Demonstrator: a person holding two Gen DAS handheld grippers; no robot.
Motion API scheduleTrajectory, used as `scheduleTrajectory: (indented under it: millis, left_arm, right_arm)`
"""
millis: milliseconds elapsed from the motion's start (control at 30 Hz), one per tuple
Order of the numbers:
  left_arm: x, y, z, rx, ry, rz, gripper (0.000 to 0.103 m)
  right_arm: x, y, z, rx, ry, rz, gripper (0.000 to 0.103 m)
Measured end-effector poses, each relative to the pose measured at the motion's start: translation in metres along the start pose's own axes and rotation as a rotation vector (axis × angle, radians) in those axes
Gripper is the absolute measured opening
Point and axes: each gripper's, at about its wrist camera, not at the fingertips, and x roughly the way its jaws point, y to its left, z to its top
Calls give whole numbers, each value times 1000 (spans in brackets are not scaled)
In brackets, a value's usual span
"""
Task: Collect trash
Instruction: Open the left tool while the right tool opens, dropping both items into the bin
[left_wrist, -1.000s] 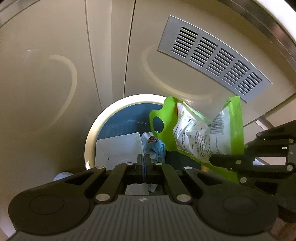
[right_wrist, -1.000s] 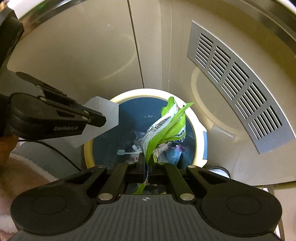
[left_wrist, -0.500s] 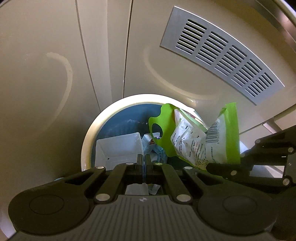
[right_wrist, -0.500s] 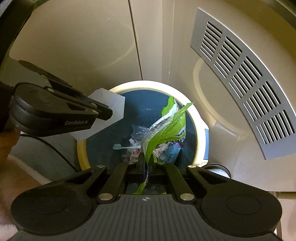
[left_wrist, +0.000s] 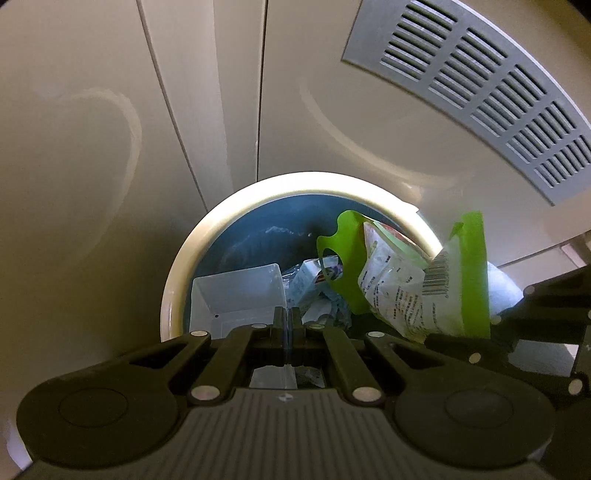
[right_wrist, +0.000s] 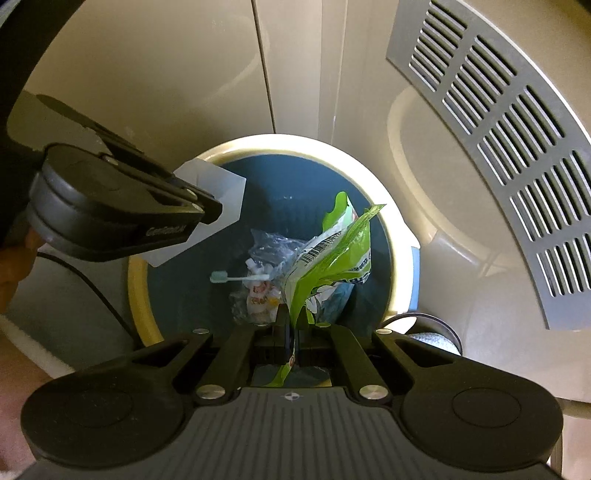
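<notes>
A round trash bin with a cream rim (left_wrist: 207, 236) (right_wrist: 266, 144) and blue inside stands below both grippers. My left gripper (left_wrist: 287, 319) is shut on a clear white plastic tray (left_wrist: 240, 291), held over the bin's left side; the tray also shows in the right wrist view (right_wrist: 218, 206). My right gripper (right_wrist: 292, 325) is shut on a green and white wrapper (right_wrist: 332, 251), held over the bin's opening; the wrapper also shows in the left wrist view (left_wrist: 413, 284). Inside the bin lie a toothbrush (right_wrist: 236, 277) and crumpled clear wrappers (right_wrist: 266, 243).
Beige cabinet panels (left_wrist: 147, 110) stand behind the bin, with a grey slotted vent (right_wrist: 498, 122) at the upper right. A round dark-rimmed object (right_wrist: 432, 332) sits right of the bin. A black cable (right_wrist: 99, 295) runs at the left.
Both grippers have moved closer to and more over the bin, with the tray and the wrapper still held.
</notes>
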Motion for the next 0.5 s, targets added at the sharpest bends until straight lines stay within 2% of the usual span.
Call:
scheduleTrajectory:
  millis: [300, 333, 367, 400, 433, 467, 500]
  left_arm:
    - [11, -3, 9, -4, 30, 29, 0]
    - [11, -3, 10, -5, 34, 32, 0]
    - [11, -3, 10, -11, 41, 35, 4]
    - [12, -3, 11, -19, 51, 35, 11]
    - [13, -2, 12, -31, 69, 35, 48]
    - [13, -1, 13, -47, 83, 40, 89]
    - [9, 2, 13, -61, 72, 44, 99]
  right_arm:
    - [6, -1, 1, -5, 20, -7, 4]
    - [7, -1, 2, -5, 21, -11, 6]
    - [8, 0, 2, -5, 24, -15, 16]
    - [8, 0, 2, -5, 24, -25, 25]
    - [8, 1, 2, -5, 23, -39, 48]
    - [7, 1, 1, -9, 18, -53, 64]
    - [5, 2, 0, -16, 10, -57, 66]
